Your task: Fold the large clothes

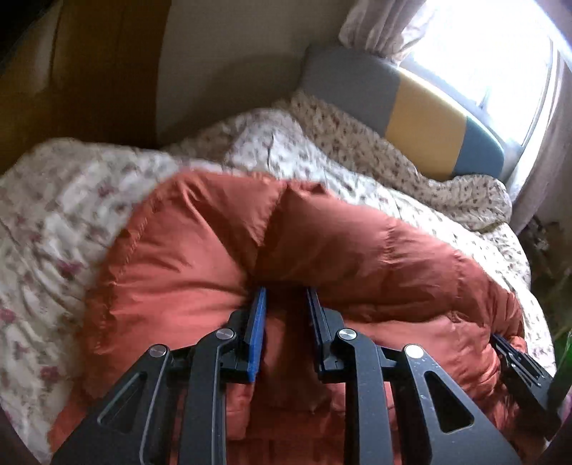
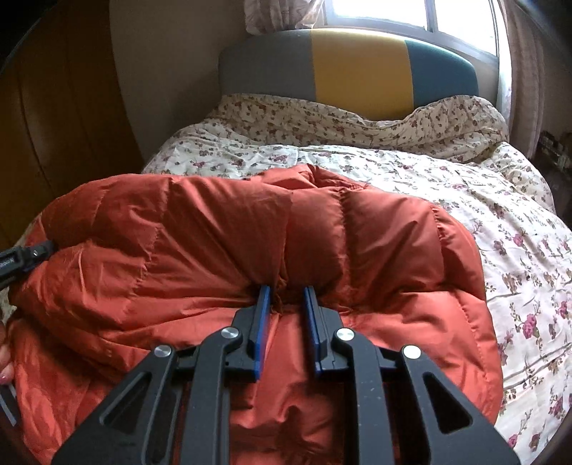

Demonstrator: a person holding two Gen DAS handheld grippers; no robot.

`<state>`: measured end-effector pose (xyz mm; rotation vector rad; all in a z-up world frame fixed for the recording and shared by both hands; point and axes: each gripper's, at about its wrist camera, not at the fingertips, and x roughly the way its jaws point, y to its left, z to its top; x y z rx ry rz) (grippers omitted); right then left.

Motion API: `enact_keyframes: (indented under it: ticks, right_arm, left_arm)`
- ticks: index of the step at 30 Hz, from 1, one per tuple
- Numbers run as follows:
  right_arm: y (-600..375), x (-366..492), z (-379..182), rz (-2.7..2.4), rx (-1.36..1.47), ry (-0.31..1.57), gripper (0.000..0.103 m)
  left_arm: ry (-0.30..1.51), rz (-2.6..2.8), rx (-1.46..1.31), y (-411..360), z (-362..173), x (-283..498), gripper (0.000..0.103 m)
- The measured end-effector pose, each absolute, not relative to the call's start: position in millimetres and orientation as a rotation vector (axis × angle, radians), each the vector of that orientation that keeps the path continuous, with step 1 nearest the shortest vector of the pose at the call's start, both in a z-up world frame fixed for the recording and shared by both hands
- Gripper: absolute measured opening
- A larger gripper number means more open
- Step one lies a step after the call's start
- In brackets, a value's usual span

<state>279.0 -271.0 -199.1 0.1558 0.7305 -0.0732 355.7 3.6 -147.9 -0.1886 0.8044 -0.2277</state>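
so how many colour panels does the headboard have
3 on the headboard: a grey panel on the left, a yellow panel in the middle and a teal panel on the right. The quilt hides their lower edge, so nothing more shows below.

A: Light source? 
B: Daylight from the window [image 2: 411,14] behind the headboard [image 2: 350,68], blown out white in both views.

A: Blur? 
B: Left wrist view is smeared, worst on the floral bedding [image 1: 46,229] at left. Right wrist view is sharp.

A: Shadows? 
B: Wardrobe [image 2: 53,107] side is dim and brown. Dark creases in the orange down jacket [image 2: 214,232], sheen on its folds.

A: Edges? 
B: Heavy fisheye bending, black vignette in the corners.
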Motion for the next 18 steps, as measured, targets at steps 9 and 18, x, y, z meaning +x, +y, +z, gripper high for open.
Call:
enact_keyframes:
  ticks: [9,18]
  right_arm:
    - [-270.4,281.3,-203.8,-0.074,0.146,0.737,0.017]
    - [-265.9,263.0,-161.4,-0.068,0.137,0.66,0.039]
  left_arm:
    - [0.834,-0.264,-0.249,11.6,-172.0,360.9,0.022]
    - [0.735,-0.199,-0.172,17.6,-133.9,334.0,0.082]
